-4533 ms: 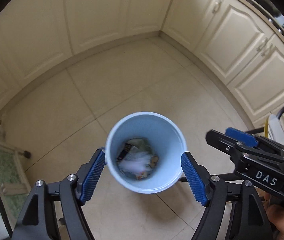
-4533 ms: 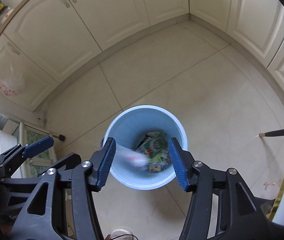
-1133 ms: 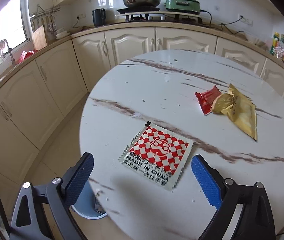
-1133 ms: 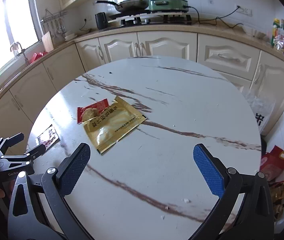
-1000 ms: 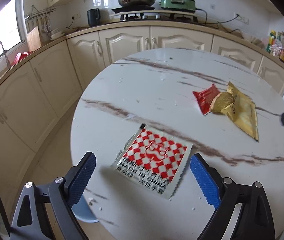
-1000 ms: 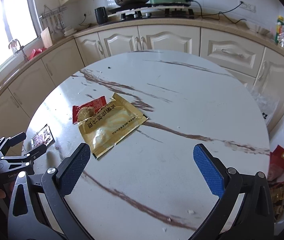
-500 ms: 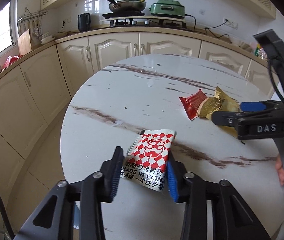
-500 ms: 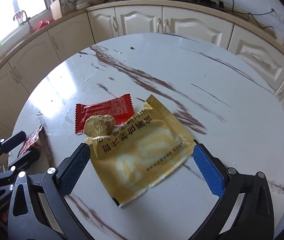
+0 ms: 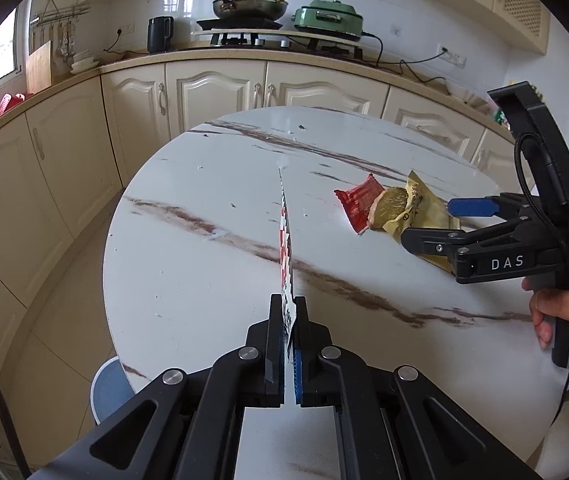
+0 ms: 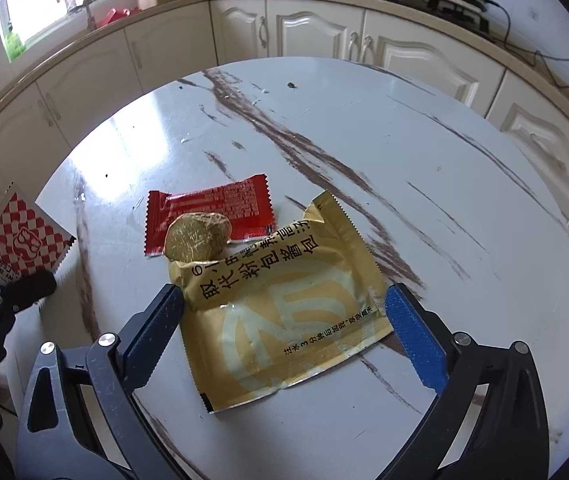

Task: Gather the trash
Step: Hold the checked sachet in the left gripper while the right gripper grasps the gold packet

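The left gripper [image 9: 289, 320] is clenched on the red-and-white checked packet [image 9: 285, 248], which stands on edge between its pads and rises from the round marble table [image 9: 204, 240] with its thin side toward the camera; from the right wrist view the same packet [image 10: 20, 240] shows its checked face at the left margin, pinched at its lower corner by the black fingers there. The right gripper [image 10: 284, 312] is released — its jaws stand wide, one on each side of the gold sachet [image 10: 284, 308], which lies flat on the table with its printed face up. The left finger's tip is at the sachet's left edge and the blue pad [image 10: 414, 340] of the right finger is just beside its right edge; whether either truly touches the foil cannot be told. A round gold-wrapped lump [image 10: 196, 238] rests at the sachet's upper left corner, overlapping a red wrapper [image 10: 212, 208] that lies flat just behind it. In the left wrist view a person's hand [image 9: 564, 316] grips the handle of the right gripper at the right edge, its fingers reaching over the gold sachet [image 9: 420, 208] — the red wrapper [image 9: 358, 200] lies beside it. The rim of a pale blue bin [image 9: 108, 392] shows on the floor just past the table's near left edge. Cream cabinets [image 9: 204, 88] curve behind the table, with a frying pan [image 9: 248, 6] and a green cooker [image 9: 326, 22] on the counter.
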A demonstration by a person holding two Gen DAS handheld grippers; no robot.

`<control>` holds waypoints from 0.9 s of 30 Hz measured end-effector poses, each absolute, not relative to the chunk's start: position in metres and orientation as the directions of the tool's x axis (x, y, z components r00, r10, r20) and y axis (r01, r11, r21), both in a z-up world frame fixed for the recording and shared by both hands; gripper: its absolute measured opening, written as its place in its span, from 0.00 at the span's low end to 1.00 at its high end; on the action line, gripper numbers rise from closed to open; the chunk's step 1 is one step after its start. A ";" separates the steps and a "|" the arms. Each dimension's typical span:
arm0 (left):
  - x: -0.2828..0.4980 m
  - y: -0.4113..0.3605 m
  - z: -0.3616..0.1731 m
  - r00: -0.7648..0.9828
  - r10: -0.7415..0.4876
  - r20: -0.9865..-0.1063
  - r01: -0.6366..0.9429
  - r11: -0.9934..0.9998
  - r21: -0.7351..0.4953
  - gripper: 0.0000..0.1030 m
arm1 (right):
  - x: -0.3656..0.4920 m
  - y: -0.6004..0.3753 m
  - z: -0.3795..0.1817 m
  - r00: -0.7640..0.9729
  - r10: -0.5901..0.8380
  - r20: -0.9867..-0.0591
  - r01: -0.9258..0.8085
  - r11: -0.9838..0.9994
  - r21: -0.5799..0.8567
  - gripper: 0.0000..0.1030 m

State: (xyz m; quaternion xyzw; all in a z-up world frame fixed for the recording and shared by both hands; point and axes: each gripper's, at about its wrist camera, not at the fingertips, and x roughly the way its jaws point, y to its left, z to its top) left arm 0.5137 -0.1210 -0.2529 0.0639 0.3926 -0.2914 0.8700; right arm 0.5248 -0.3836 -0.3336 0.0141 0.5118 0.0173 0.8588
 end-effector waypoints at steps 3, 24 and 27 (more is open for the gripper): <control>0.508 -0.121 -0.249 0.524 -0.456 -0.719 0.560 0.821 -0.112 0.00 | 0.522 -0.385 -0.331 0.489 0.057 -0.870 -0.029 0.998 0.049 0.86; 0.489 -0.114 -0.232 0.535 -0.466 -0.704 0.560 0.820 -0.117 0.00 | 0.519 -0.412 -0.309 0.507 0.128 -0.852 0.062 0.981 0.184 0.15; 0.488 -0.113 -0.231 0.539 -0.461 -0.705 0.557 0.823 -0.112 0.00 | 0.525 -0.403 -0.298 0.520 0.024 -0.854 0.143 0.983 0.114 0.64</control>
